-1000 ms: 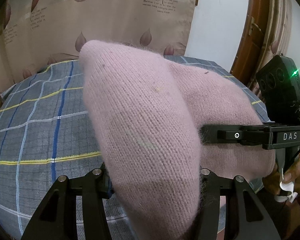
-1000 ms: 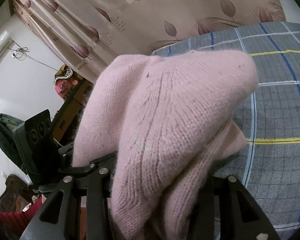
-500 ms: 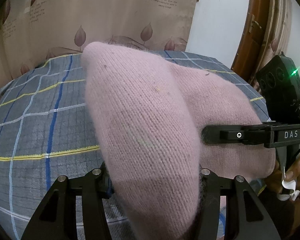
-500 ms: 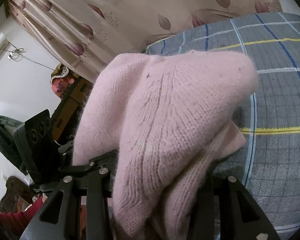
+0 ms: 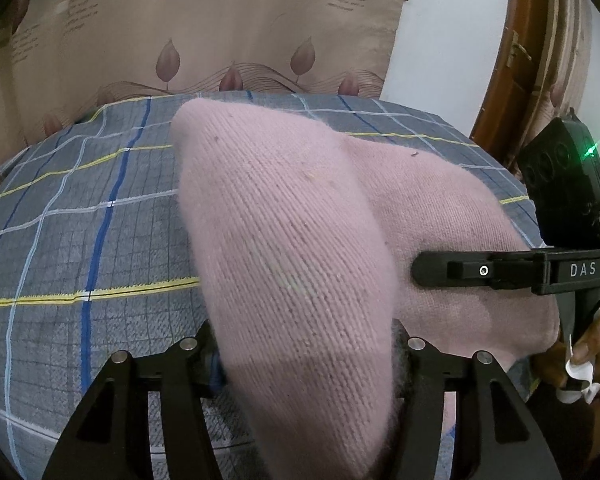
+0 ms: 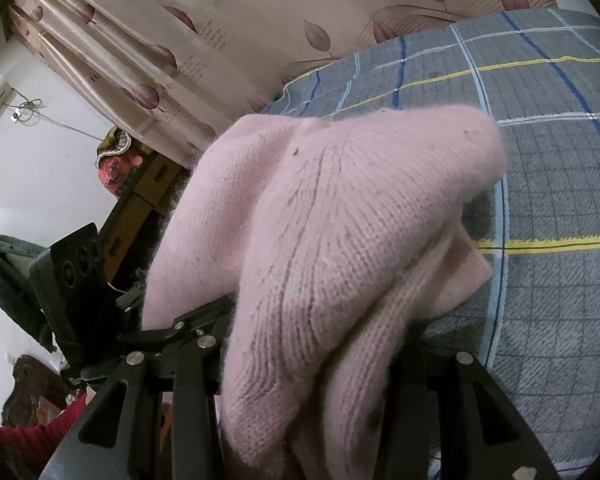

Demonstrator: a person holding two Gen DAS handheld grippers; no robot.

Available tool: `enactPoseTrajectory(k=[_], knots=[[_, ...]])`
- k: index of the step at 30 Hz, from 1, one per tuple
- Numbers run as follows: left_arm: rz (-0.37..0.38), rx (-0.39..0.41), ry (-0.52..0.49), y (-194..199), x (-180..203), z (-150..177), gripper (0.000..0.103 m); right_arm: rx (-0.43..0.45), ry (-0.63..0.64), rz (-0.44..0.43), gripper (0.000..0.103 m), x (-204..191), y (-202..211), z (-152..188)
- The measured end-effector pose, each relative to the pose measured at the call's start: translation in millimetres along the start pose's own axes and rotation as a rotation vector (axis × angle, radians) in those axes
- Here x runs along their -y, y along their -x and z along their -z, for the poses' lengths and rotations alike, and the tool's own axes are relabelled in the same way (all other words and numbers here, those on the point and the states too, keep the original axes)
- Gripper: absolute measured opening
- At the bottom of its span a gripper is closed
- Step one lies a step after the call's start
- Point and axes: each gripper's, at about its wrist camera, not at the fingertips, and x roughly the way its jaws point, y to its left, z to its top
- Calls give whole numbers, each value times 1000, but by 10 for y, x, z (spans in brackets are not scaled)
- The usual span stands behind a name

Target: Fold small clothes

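both the left gripper (image 5: 304, 360) and right gripper (image 6: 308, 364) clench the fuzzy pink knitted garment (image 5: 300, 248); left's jaws have just widened slightly. lay it flat toward twelve o'clock on the grey plaid bedsheet (image 5: 80, 240), edges aligned.

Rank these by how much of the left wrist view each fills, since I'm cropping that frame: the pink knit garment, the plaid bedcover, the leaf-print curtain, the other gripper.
1. pink knit garment, though nearness to the camera inflates it
2. plaid bedcover and leaf-print curtain: look too alike to rank
3. right gripper, clearly smallest
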Motion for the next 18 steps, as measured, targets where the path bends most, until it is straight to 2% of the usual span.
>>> enactPoseTrajectory(k=[5,9,13,18], knots=[[-18,13,6,-14,13,37,64,-9,16,42,40,9,-9,39],[-52,27,5,-14,18,81,76,1,37,91,43,-1,16,157],[-116,61,-30,21,60,142,89,23,52,123,46,3,88,290],[-221,109,-106,83,163,214,96,55,84,171,50,-48,191,429]])
